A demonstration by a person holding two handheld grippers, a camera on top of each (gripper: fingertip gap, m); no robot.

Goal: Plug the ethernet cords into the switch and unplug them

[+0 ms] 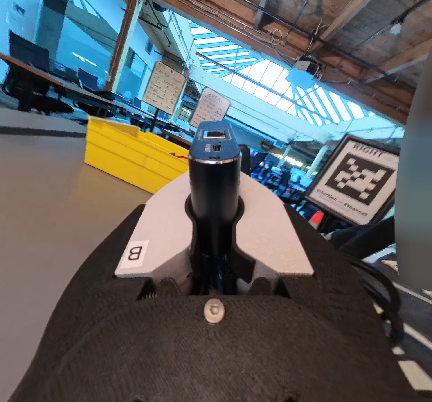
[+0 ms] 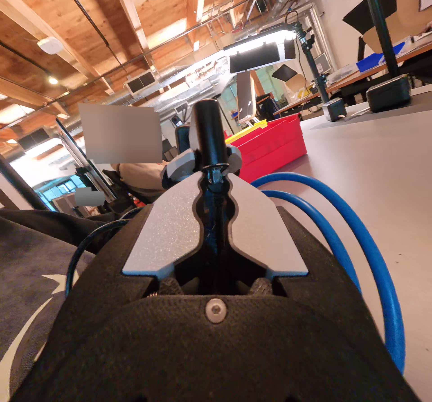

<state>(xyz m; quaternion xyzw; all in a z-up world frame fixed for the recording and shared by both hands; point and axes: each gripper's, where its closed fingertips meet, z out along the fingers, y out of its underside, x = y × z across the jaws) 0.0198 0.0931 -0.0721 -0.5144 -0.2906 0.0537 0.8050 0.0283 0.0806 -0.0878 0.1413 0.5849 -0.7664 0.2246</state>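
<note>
In the left wrist view my left gripper (image 1: 214, 203) is shut on the switch (image 1: 214, 180), a dark blue-black oblong device held in the round notch between the grey fingers. Its far end face shows an open ethernet port (image 1: 215, 134). In the right wrist view my right gripper (image 2: 214, 180) is shut on the plug (image 2: 215, 177) of the blue ethernet cord (image 2: 350, 215). The plug sits at the near end of the switch (image 2: 209, 133); how deep it sits is hidden. The left gripper's grey fingers (image 2: 180, 166) hold the switch from behind. The cord loops to the right over the table.
A yellow bin (image 1: 131, 156) stands on the grey table (image 1: 46, 203) to the left, and a framed marker sign (image 1: 357, 180) to the right. A red bin (image 2: 268, 147), black light-stand bases (image 2: 388, 93), a person's beige sleeve (image 2: 140, 173) and a black cable (image 2: 74, 257) show in the right wrist view. The tips of both grippers are at nearly the same place.
</note>
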